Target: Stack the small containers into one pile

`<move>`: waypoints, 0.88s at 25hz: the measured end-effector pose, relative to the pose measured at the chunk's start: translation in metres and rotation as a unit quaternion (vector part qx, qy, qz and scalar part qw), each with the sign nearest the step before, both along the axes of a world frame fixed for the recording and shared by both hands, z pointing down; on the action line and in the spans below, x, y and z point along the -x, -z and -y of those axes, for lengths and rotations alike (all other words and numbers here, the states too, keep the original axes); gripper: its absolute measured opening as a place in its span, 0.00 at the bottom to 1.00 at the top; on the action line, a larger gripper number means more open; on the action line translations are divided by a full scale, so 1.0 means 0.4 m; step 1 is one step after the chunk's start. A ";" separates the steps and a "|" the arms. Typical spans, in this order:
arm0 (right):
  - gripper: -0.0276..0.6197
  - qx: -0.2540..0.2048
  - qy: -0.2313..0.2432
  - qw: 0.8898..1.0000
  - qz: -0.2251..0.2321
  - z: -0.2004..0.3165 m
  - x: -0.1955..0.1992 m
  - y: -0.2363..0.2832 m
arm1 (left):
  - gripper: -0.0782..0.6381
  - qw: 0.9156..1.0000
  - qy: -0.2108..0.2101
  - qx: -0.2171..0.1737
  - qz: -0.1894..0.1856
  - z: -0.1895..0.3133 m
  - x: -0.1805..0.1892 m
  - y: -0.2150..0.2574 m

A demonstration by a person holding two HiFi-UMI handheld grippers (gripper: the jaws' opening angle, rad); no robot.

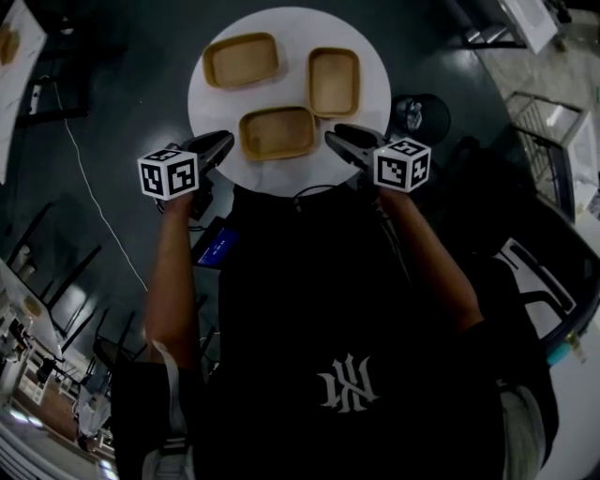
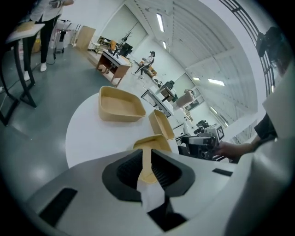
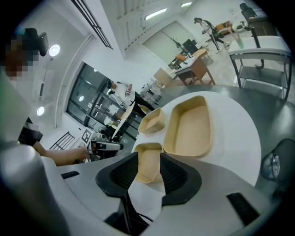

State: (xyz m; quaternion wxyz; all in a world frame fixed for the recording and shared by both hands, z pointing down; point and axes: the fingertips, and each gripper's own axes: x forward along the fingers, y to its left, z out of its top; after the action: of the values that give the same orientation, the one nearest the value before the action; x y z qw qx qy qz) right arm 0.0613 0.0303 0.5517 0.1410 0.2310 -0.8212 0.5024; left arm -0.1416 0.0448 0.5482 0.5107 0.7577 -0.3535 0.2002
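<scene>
1. Nearest the lens: a black shirt (image 1: pixel 347 309) bearing a white emblem (image 1: pixel 349 382) of interlocked letters, seen upside down and not readable for certain.
2. Just beyond it, left gripper (image 1: pixel 223 143) and right gripper (image 1: pixel 335 139), each carrying a marker cube (image 1: pixel 169 173) printed with black-and-white squares.
3. Left fingers (image 2: pixel 131 169) only a narrow slit apart, gripping nothing; right fingers (image 3: pixel 177 177) spread wide, likewise empty.
4. Three tan, shallow, round-cornered rectangular containers, all empty and unstacked, on a round white table (image 1: pixel 291 28).
5. Near container (image 1: pixel 278 132) between the two gripper tips, just beside both, contact unclear; far-left container (image 1: pixel 242 60) and far-right container (image 1: pixel 334 81) behind it, apart from each other.
</scene>
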 end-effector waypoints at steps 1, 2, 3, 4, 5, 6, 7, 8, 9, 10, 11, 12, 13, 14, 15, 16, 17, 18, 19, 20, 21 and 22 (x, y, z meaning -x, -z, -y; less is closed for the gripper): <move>0.27 0.010 -0.006 1.000 -0.003 -0.001 0.002 -0.012 | 0.18 1.000 -0.002 0.010 -0.005 -0.003 -0.002 -0.013; 0.27 0.022 -0.012 1.000 -0.006 -0.004 0.003 -0.025 | 0.20 1.000 -0.004 0.021 -0.010 -0.007 -0.005 -0.027; 0.27 0.035 -0.017 0.999 -0.011 -0.009 0.002 -0.041 | 0.23 0.999 -0.007 0.033 -0.013 -0.013 -0.010 -0.041; 0.27 0.047 -0.021 0.999 -0.016 -0.016 0.003 -0.055 | 0.25 0.999 -0.009 0.043 -0.014 -0.019 -0.013 -0.056; 0.27 0.057 -0.021 0.998 -0.020 -0.023 0.006 -0.068 | 0.25 0.998 -0.012 0.052 -0.015 -0.025 -0.017 -0.070; 0.27 0.066 -0.019 0.997 -0.025 -0.031 0.011 -0.078 | 0.25 0.998 -0.013 0.061 -0.017 -0.030 -0.019 -0.082; 0.27 0.073 -0.016 0.997 -0.029 -0.038 0.018 -0.086 | 0.25 0.997 -0.015 0.070 -0.018 -0.037 -0.020 -0.094; 0.27 0.079 -0.014 0.996 -0.032 -0.043 0.025 -0.092 | 0.25 0.997 -0.017 0.079 -0.019 -0.044 -0.020 -0.105; 0.27 0.084 -0.012 0.996 -0.036 -0.046 0.032 -0.098 | 0.25 0.996 -0.021 0.088 -0.023 -0.052 -0.024 -0.112; 0.27 0.089 -0.011 0.995 -0.039 -0.048 0.039 -0.105 | 0.25 0.994 -0.026 0.097 -0.031 -0.059 -0.034 -0.115; 0.27 0.093 -0.010 0.995 -0.043 -0.049 0.044 -0.112 | 0.25 0.993 -0.032 0.105 -0.040 -0.065 -0.046 -0.115; 0.27 0.097 -0.010 0.994 -0.047 -0.050 0.047 -0.120 | 0.25 0.992 -0.036 0.110 -0.048 -0.069 -0.058 -0.116; 0.27 0.101 -0.011 0.994 -0.050 -0.051 0.048 -0.128 | 0.25 0.991 -0.039 0.114 -0.051 -0.072 -0.066 -0.118; 0.27 0.105 -0.012 0.993 -0.053 -0.052 0.048 -0.134 | 0.25 0.991 -0.039 0.116 -0.054 -0.076 -0.072 -0.121; 0.26 0.108 -0.013 0.993 -0.055 -0.053 0.048 -0.139 | 0.25 0.991 -0.040 0.118 -0.057 -0.080 -0.077 -0.125; 0.25 0.109 -0.013 0.992 -0.056 -0.054 0.050 -0.142 | 0.25 0.990 -0.041 0.121 -0.059 -0.084 -0.081 -0.129; 0.24 0.109 -0.013 0.992 -0.058 -0.054 0.053 -0.144 | 0.24 0.990 -0.043 0.124 -0.061 -0.089 -0.084 -0.133; 0.23 0.109 -0.012 0.992 -0.059 -0.054 0.059 -0.145 | 0.24 0.989 -0.047 0.127 -0.061 -0.094 -0.085 -0.138; 0.22 0.109 -0.011 0.992 -0.061 -0.055 0.065 -0.146 | 0.24 0.988 -0.050 0.131 -0.060 -0.099 -0.084 -0.143; 0.21 0.108 -0.010 0.992 -0.063 -0.057 0.070 -0.146 | 0.23 0.988 -0.052 0.134 -0.058 -0.104 -0.083 -0.149; 0.20 0.106 -0.010 0.992 -0.066 -0.058 0.073 -0.147 | 0.22 0.988 -0.052 0.136 -0.056 -0.107 -0.080 -0.153; 0.19 0.104 -0.011 0.992 -0.070 -0.058 0.074 -0.148 | 0.20 0.988 -0.051 0.137 -0.054 -0.108 -0.078 -0.157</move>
State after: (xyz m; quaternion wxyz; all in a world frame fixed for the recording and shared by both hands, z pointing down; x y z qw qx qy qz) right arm 0.0317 0.0534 0.6108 0.2156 0.2583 -0.7502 0.5693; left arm -0.1103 0.0880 0.6108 0.6168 0.7077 -0.2553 0.2313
